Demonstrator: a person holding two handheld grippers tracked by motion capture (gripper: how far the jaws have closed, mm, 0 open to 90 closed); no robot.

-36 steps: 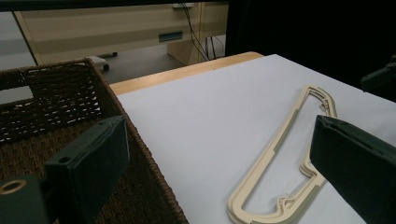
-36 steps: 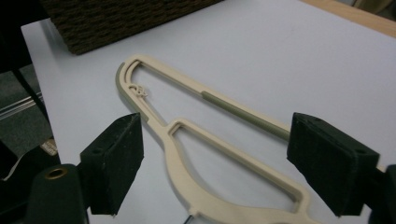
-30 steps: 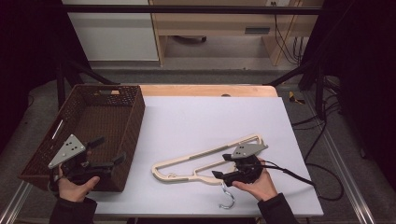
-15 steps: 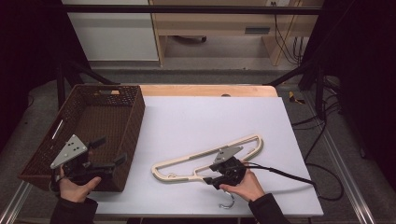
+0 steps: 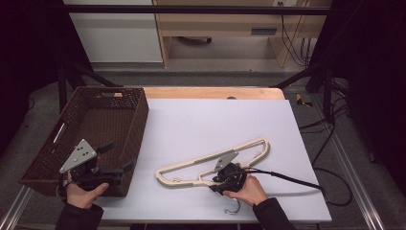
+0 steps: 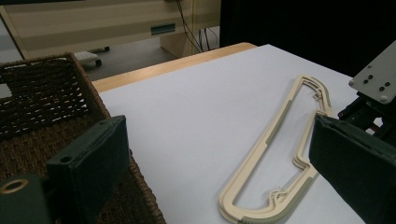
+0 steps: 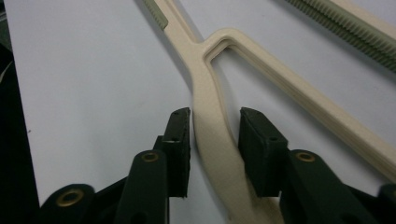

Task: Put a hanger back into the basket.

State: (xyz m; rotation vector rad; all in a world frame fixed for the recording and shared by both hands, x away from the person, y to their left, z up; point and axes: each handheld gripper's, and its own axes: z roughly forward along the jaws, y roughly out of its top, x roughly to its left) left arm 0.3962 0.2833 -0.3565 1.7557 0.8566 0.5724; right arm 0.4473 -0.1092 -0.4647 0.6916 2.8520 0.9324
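A cream hanger (image 5: 213, 165) is lying flat on the white table (image 5: 215, 124), to the right of a brown woven basket (image 5: 103, 122) standing at the table's left edge. The right gripper (image 7: 214, 135) is sitting low over the hanger's neck, and its jaws have just been closing; in the right gripper view they are straddling the neck with a thin gap on either side, so the pads are not yet pressing on it. In the high view the right gripper (image 5: 221, 179) and the hand holding it are covering the neck, and the metal hook (image 5: 233, 207) is peeking out only as a thin, hard-to-read curl below the wrist. The left gripper (image 5: 112, 163) is hovering over the basket's near right corner, jaws spread wide and holding nothing. In the left gripper view the right-hand jaw is cutting off part of the hanger (image 6: 275, 154), and the basket's near wall is blurring behind the other jaw.
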